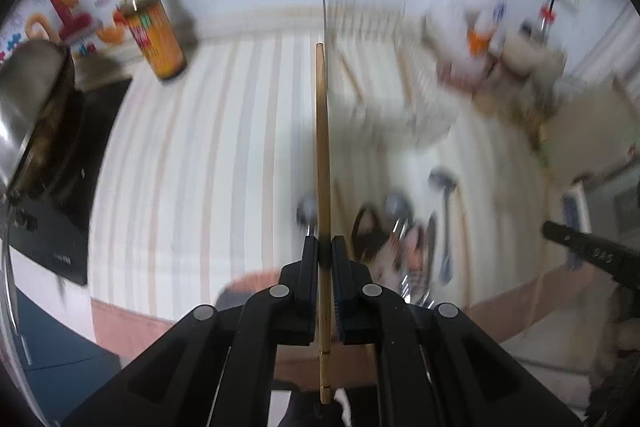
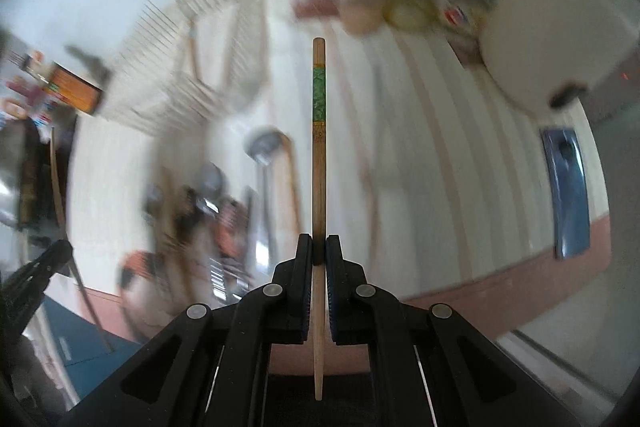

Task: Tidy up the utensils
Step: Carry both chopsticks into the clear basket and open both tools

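My left gripper [image 1: 324, 239] is shut on a plain wooden chopstick [image 1: 322, 147] that points forward above the striped tablecloth. My right gripper [image 2: 319, 239] is shut on a wooden chopstick with a green patterned band [image 2: 319, 131]. A blurred pile of utensils lies on the cloth: metal spoons [image 1: 442, 183], forks and more chopsticks, also in the right wrist view [image 2: 262, 147]. A pale slatted utensil rack [image 2: 192, 67] stands behind the pile, also in the left wrist view [image 1: 380, 67]. The right gripper's tip shows at the left wrist view's right edge [image 1: 580, 247].
An orange-labelled bottle [image 1: 154, 35] stands at the back left beside a metal pot [image 1: 28, 107] on a black cooktop. Jars and containers [image 1: 488, 43] crowd the back right. A large white pot [image 2: 552, 27] and a blue item [image 2: 568, 187] sit on the right.
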